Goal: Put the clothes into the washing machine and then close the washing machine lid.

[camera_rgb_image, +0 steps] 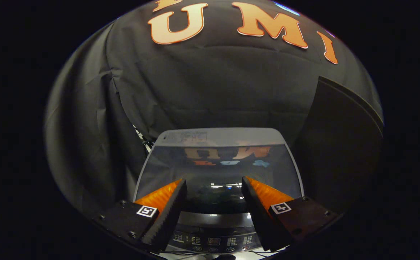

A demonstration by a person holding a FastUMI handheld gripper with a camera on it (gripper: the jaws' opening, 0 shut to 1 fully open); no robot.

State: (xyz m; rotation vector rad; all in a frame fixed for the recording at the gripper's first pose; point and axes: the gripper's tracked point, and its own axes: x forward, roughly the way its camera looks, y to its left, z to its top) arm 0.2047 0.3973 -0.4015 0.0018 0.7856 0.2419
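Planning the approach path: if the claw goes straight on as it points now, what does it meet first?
Likely the washing machine's closed glass lid, just ahead of the open, empty claw; the control panel sits below the fingers. Depth is unclear.

Greys and blacks around a glossy washer top

The washing machine lid [219, 162] is dark smoked glass with a pale grey rim and a light grey band at its 12 o'clock edge. The control panel [213, 240] is black with small pale markings. Square black-and-white tags [147, 211] sit by the fingers [170, 209]. The booth wall [210, 94] is black cloth.
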